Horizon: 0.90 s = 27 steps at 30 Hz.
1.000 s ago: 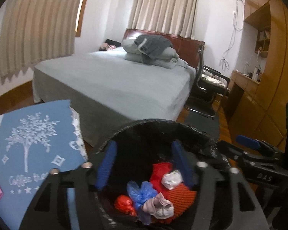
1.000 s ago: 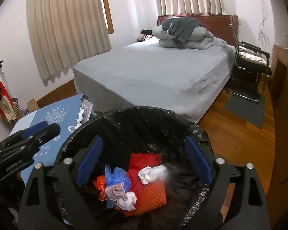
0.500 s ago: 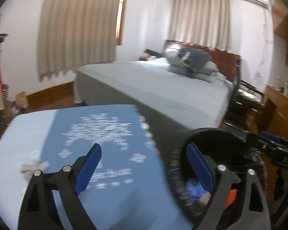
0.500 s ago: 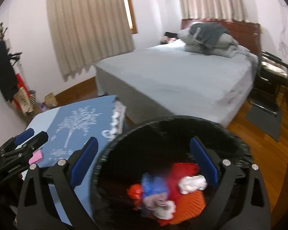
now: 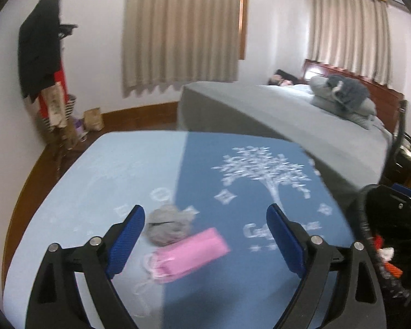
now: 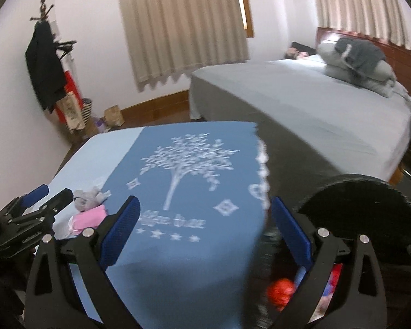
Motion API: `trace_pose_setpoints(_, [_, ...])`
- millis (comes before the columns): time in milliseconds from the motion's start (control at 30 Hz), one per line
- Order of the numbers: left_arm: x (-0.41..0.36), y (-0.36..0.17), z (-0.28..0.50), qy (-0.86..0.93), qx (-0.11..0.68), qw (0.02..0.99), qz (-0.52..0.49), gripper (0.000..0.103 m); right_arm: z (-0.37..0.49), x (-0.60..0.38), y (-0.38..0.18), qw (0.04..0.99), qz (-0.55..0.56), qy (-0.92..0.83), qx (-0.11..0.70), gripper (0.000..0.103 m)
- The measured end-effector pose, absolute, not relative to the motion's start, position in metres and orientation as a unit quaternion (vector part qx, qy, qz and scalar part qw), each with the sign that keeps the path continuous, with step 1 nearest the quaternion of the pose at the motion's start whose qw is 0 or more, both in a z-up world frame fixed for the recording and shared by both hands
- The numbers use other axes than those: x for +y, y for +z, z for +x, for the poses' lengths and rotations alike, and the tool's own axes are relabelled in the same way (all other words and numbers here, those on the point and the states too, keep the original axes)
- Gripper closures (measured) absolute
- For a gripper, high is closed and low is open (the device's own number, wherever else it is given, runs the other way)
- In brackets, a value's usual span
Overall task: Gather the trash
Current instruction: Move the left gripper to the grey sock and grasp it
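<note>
Both claws stand wide apart with nothing between their pads, the left one's jaws having just been opening. The left claw (image 5: 205,235) hangs over the near left part of the counter (image 5: 117,170), which wears a blue cloth printed with a white tree. Two pieces of trash remain there: a pink face mask (image 5: 190,253) lying flat, and a grey crumpled wad (image 5: 168,224) touching its far left end. The mask sits just ahead of the left claw, almost centred in its gap, with its long axis running left to right and tilted a little, so it lies roughly across the line between the pads rather than along it. The right claw (image 6: 204,235) is over the right side of the counter, by the black-lined trash bin (image 6: 370,213), well apart from the mask. The left hand is plainly the nearer one, and I judge it should take the mask, perhaps after rolling the wrist to pinch across the short side.
</note>
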State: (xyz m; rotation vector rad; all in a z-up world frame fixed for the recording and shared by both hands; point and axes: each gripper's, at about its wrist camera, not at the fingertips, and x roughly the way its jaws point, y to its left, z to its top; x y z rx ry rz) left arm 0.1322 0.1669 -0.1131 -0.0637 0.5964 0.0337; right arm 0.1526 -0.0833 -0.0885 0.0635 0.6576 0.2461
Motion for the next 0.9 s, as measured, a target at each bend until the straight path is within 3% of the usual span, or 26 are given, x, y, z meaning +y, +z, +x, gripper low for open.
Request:
trace_pose_setpoints(367, [0.206, -0.149, 0.164, 0.046, 0.332, 0.941, -0.044, 0.015, 0.178, -0.035, -0.116, 0.928, 0.003, 0.138, 0.346, 0.009])
trace_pose_setpoints(567, [0.212, -0.162, 0.182, 0.037, 0.355, 0.933, -0.051, 0.021, 0.188, -0.031, -0.126, 0.923, 0.000, 0.137, 0.359, 0.009])
trace_pose_setpoints(767, [0.210, -0.172, 0.190, 0.023, 0.382, 0.923, -0.050, 0.032, 0.193, -0.022, -0.131, 0.921, -0.007, 0.142, 0.363, 0.009])
trace_pose_setpoints(900, [0.208, -0.176, 0.194, 0.000, 0.393, 0.918, -0.055, 0.053, 0.194, -0.020, -0.133, 0.920, -0.007, 0.143, 0.365, 0.009])
